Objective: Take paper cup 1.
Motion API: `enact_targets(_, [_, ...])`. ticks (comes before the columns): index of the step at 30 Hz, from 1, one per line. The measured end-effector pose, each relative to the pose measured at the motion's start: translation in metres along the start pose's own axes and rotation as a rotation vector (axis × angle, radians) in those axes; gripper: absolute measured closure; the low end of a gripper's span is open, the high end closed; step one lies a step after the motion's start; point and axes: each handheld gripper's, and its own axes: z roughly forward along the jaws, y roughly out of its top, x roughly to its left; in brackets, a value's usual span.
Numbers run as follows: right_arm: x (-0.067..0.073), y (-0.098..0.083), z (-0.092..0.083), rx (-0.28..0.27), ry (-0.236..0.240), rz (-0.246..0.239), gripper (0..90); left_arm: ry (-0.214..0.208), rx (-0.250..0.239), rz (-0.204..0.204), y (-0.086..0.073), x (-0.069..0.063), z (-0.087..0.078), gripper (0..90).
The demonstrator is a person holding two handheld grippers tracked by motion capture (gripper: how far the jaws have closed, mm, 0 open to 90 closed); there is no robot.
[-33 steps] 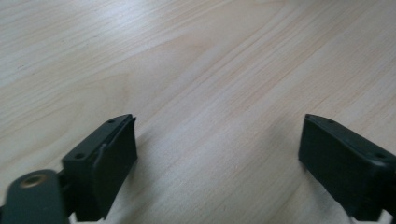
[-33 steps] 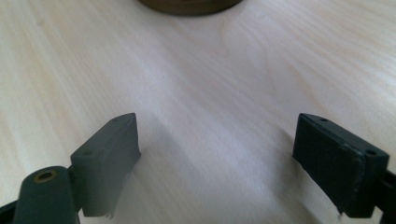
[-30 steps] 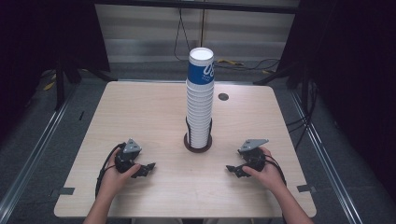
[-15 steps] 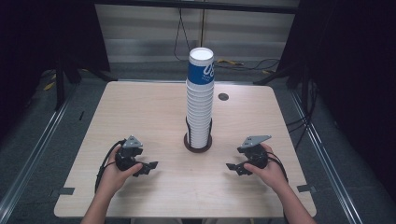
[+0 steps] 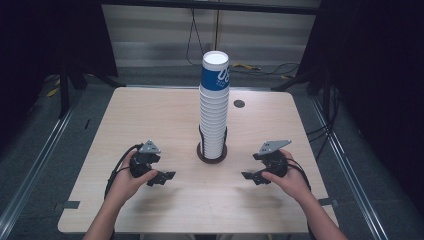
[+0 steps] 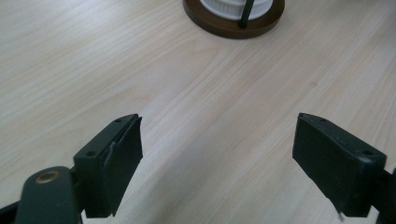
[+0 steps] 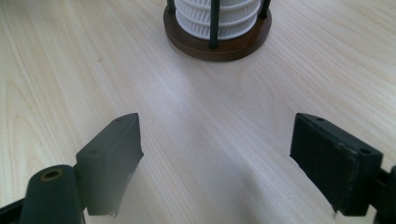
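Jaws spread wide on both, nothing between them, the right pair having just been closing a little then easing back. Left gripper [image 5: 161, 177] at 7 o'clock on the tabletop [image 5: 150, 115], right gripper [image 5: 254, 176] at 5 o'clock, both aimed inward. Between them, at centre, tall cup stack [image 5: 214, 110] upright in round dark holder [image 5: 212, 153], well apart from either. Small dark disc [image 5: 239, 104] at 1 o'clock.

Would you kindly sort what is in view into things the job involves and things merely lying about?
Job:
- stack of paper cups
- brown round holder
- left gripper, open
- right gripper, open

Lying about:
- dark round cap in the table
- cables on the floor
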Motion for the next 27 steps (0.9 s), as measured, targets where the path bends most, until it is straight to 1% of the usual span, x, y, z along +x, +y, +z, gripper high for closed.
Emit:
enact_targets(1, [0.0,0.001,-0.001,-0.002,0.001,-0.003,15.9,-0.003,0.002,0.007,0.004,-0.001,-0.001,16.0])
enact_targets(2, [-0.001,0.002,-0.002,-0.009,0.008,0.005,15.3,-0.009,-0.001,0.01,0.006,-0.001,-0.002,16.0])
enact_targets(3, [-0.001,0.003,-0.003,-0.006,0.011,0.004,14.6,-0.011,-0.013,0.006,0.009,-0.002,-0.003,16.1])
enact_targets(4, [-0.002,0.004,-0.004,-0.007,0.013,0.003,14.4,-0.009,-0.021,0.01,0.012,-0.002,-0.005,16.1])
enact_targets(5, [-0.003,0.005,-0.005,-0.011,0.014,0.007,14.4,-0.018,-0.03,0.001,0.015,-0.003,-0.006,16.1])
enact_targets(7, [-0.005,0.007,-0.007,-0.014,0.024,0.014,14.2,-0.018,-0.029,0.01,0.02,-0.003,-0.009,16.1])
enact_targets(8, [-0.006,0.009,-0.008,-0.016,0.028,0.012,14.1,-0.01,-0.035,0.02,0.022,-0.003,-0.01,16.1])
enact_targets(9, [-0.006,0.011,-0.009,-0.016,0.02,0.007,14.1,-0.015,-0.038,0.026,0.024,-0.003,-0.011,16.1])
enact_targets(10, [-0.006,0.013,-0.01,-0.016,0.015,0.0,14.1,-0.021,-0.044,0.017,0.027,-0.003,-0.012,16.1])
enact_targets(11, [-0.006,0.015,-0.011,-0.009,0.011,-0.002,14.1,-0.026,-0.035,0.017,0.03,-0.004,-0.013,16.1])
enact_targets(13, [-0.007,0.02,-0.013,-0.016,0.015,-0.009,14.0,-0.029,-0.034,0.03,0.033,-0.004,-0.015,16.1])
enact_targets(14, [-0.008,0.021,-0.014,-0.015,0.017,-0.013,14.0,-0.029,-0.039,0.032,0.036,-0.004,-0.015,16.1])
enact_targets(16, [-0.008,0.025,-0.017,-0.015,0.023,-0.009,14.0,-0.043,-0.043,0.027,0.04,-0.004,-0.018,16.1])
enact_targets(17, [-0.009,0.027,-0.018,-0.015,0.029,-0.014,14.0,-0.039,-0.045,0.023,0.042,-0.004,-0.019,16.1])
enact_targets(19, [-0.01,0.031,-0.021,-0.023,0.037,-0.005,14.0,-0.036,-0.054,0.036,0.046,-0.004,-0.022,16.0])
enact_targets(20, [-0.011,0.033,-0.023,-0.026,0.038,-0.004,14.0,-0.038,-0.05,0.037,0.049,-0.004,-0.023,16.1])
enact_targets(21, [-0.011,0.035,-0.024,-0.03,0.038,-0.008,14.0,-0.033,-0.06,0.033,0.05,-0.004,-0.024,16.1])
enact_targets(23, [-0.011,0.04,-0.027,-0.03,0.033,-0.013,14.0,-0.034,-0.056,0.033,0.054,-0.004,-0.026,16.1])
enact_targets(24, [-0.012,0.042,-0.028,-0.031,0.035,-0.009,14.0,-0.03,-0.061,0.033,0.056,-0.004,-0.026,16.1])
enact_targets(26, [-0.013,0.047,-0.03,-0.035,0.035,-0.008,14.0,-0.037,-0.067,0.031,0.06,-0.004,-0.027,16.1])
enact_targets(27, [-0.014,0.049,-0.031,-0.038,0.033,-0.011,14.0,-0.04,-0.065,0.036,0.061,-0.004,-0.027,16.1])
